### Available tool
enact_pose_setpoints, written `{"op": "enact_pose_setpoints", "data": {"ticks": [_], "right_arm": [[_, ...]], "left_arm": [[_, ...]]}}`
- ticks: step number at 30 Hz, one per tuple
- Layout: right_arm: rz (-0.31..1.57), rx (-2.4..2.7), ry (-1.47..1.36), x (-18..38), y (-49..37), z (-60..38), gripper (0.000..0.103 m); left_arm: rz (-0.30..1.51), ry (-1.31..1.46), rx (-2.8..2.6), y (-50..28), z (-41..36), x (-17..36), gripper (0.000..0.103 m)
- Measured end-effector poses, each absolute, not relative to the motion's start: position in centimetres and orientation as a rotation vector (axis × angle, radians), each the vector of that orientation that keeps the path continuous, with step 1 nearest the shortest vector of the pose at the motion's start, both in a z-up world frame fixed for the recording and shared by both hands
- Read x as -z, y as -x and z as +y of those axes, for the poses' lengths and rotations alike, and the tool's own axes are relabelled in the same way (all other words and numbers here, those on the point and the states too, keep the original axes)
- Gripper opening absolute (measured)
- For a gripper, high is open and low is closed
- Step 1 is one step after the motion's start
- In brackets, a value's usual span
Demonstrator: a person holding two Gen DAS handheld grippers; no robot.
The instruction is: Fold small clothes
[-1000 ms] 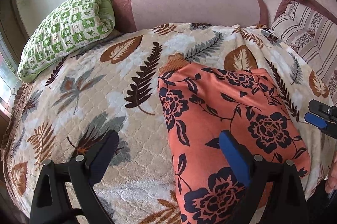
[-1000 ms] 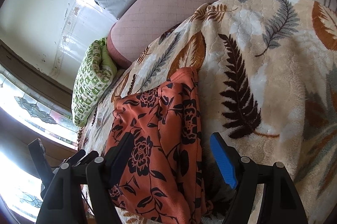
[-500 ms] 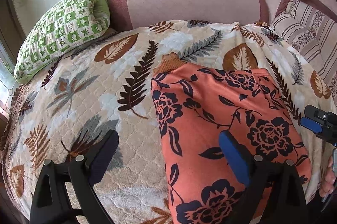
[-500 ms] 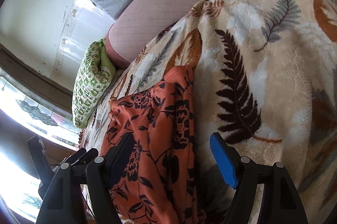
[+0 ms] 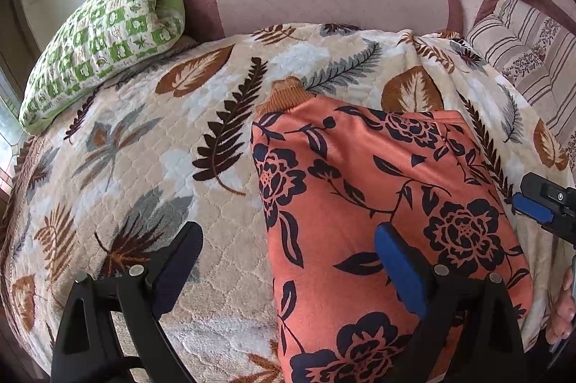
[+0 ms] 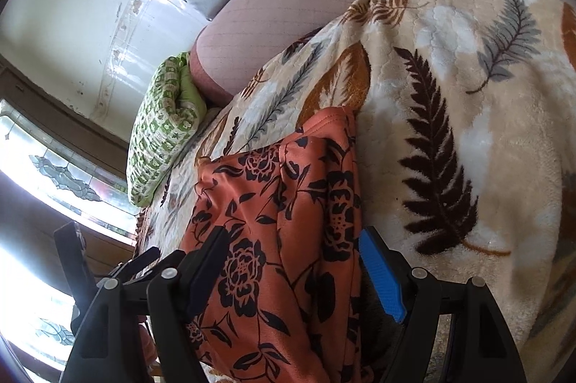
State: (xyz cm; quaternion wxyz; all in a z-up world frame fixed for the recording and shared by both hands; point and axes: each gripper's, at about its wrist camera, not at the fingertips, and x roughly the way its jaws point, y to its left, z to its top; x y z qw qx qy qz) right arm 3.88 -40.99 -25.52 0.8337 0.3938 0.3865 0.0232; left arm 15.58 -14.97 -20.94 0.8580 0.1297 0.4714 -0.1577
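Presently orange floral garment (image 5: 378,203) flat on leaf-print blanket (image 5: 144,148), both grippers' jaws released, empty.

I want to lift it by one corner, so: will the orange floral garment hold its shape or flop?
Probably flop: the garment lies soft and creased on the blanket. Its sheen hints it may slip between pads. It looks thin, so likely light.

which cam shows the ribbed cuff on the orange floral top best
The left wrist view: the ribbed cuff pokes out from the far corner of the orange floral top, unobstructed. In the right wrist view the top shows, but I cannot pick the cuff out.
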Motion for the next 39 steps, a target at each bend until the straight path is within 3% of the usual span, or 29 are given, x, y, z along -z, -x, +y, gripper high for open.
{"op": "enact_pose_setpoints", "data": {"ticks": [39], "right_arm": [[0.884, -0.045, -0.887, 27.0, -4.3, -41.8, 0.077]], "left_arm": [[1.025, -0.228, 0.350, -17.3, -15.2, 22.6, 0.096]]}}
